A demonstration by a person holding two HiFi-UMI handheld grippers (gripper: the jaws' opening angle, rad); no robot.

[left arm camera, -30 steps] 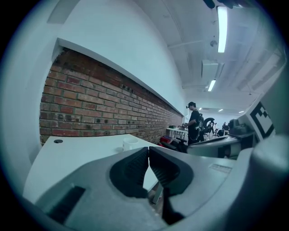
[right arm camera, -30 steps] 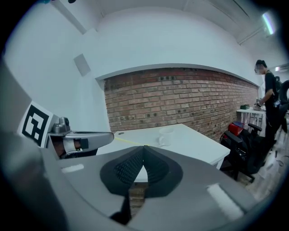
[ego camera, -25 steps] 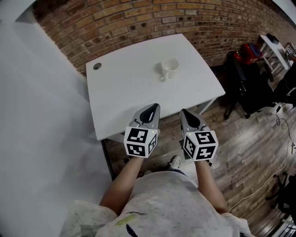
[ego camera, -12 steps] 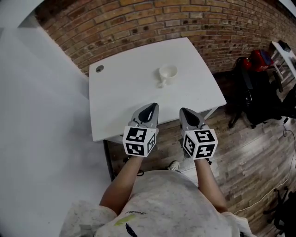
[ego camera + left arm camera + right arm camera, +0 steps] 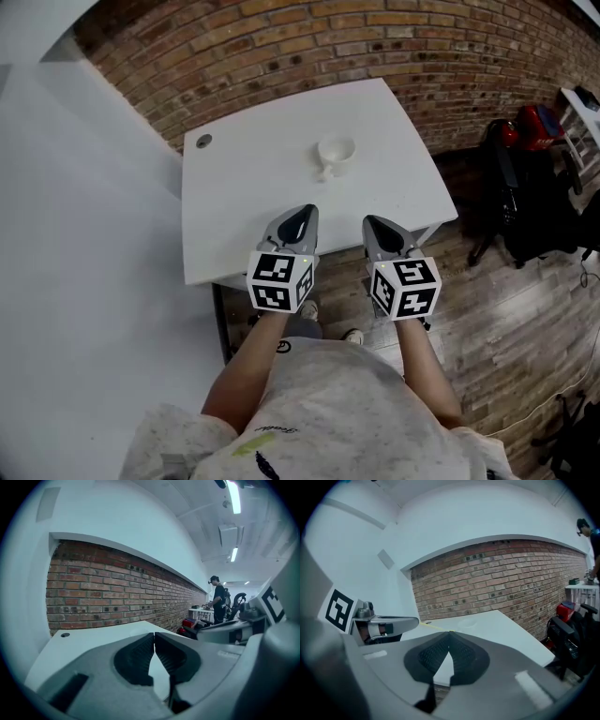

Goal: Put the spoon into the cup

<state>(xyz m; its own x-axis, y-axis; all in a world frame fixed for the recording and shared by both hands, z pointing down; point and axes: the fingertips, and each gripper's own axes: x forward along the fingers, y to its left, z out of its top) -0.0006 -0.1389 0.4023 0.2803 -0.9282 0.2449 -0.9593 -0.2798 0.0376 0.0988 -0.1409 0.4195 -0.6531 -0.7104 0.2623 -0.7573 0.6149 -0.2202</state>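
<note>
With tips pressed together and empty, the left tongs (image 5: 300,212) and right tongs (image 5: 372,223) hover at the worktop's (image 5: 234,206) near edge, seemingly poised to start, the cup (image 5: 336,152) standing well beyond, no spoon discernible.

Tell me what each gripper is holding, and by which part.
Nothing is held. The left gripper and the right gripper both have their jaws shut together with nothing between them. The cup stands untouched on the table.
</note>
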